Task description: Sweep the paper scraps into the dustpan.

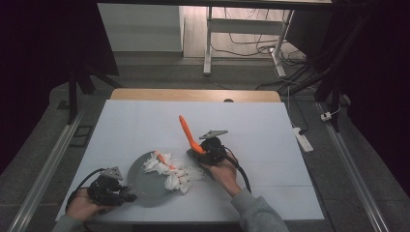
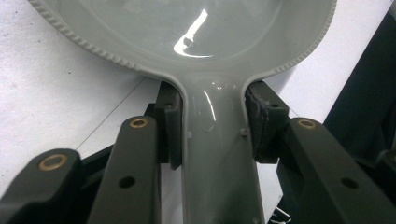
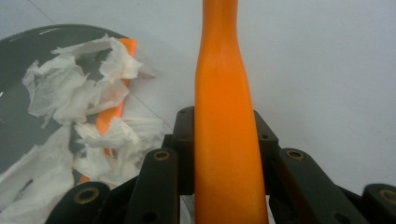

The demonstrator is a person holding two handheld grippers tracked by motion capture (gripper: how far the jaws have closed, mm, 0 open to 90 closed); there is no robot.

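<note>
A grey pan (image 1: 145, 186) lies on the white table, near the front left. My left gripper (image 1: 128, 195) is shut on the pan's handle (image 2: 215, 163), with both pads pressed against its sides below the pan's bowl (image 2: 196, 28). My right gripper (image 1: 197, 151) is shut on an orange spatula (image 1: 186, 130) whose handle (image 3: 224, 93) rises up and away between the jaws. The spatula's blade (image 3: 112, 114) reaches into torn white tissue (image 1: 174, 176) heaped on the pan's right edge and spilling onto the table. Tissue scraps (image 3: 70, 93) cover part of the dark pan (image 3: 14, 102).
The white table top (image 1: 251, 121) has a wooden strip along its far edge (image 1: 193, 94). Behind it stand white desk legs (image 1: 208, 43) with loose cables on the floor. A power strip (image 1: 303, 137) lies on the floor to the right of the table.
</note>
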